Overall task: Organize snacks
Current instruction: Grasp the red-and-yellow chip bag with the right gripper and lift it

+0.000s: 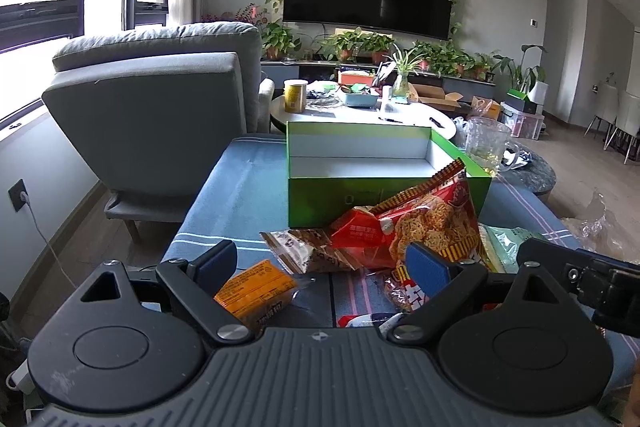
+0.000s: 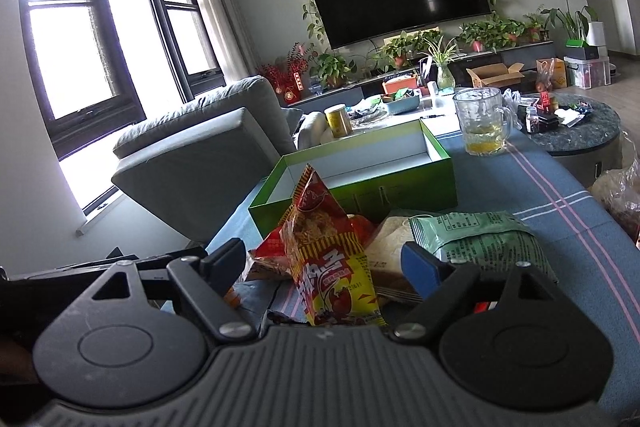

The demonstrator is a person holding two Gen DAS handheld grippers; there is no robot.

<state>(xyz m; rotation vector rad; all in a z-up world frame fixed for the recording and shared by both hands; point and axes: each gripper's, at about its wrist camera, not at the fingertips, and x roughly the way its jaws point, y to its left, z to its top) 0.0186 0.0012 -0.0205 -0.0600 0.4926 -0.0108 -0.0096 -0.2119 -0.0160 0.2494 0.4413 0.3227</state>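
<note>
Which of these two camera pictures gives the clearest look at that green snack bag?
The right wrist view: the green snack bag lies almost fully visible, print showing. The left wrist view catches only a pale green sliver behind the red noodle snack bag.

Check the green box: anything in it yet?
Empty as far as visible. The green box is open-topped, with bare white floor and walls in both views; the snack packets lie outside, in front of it.
</note>
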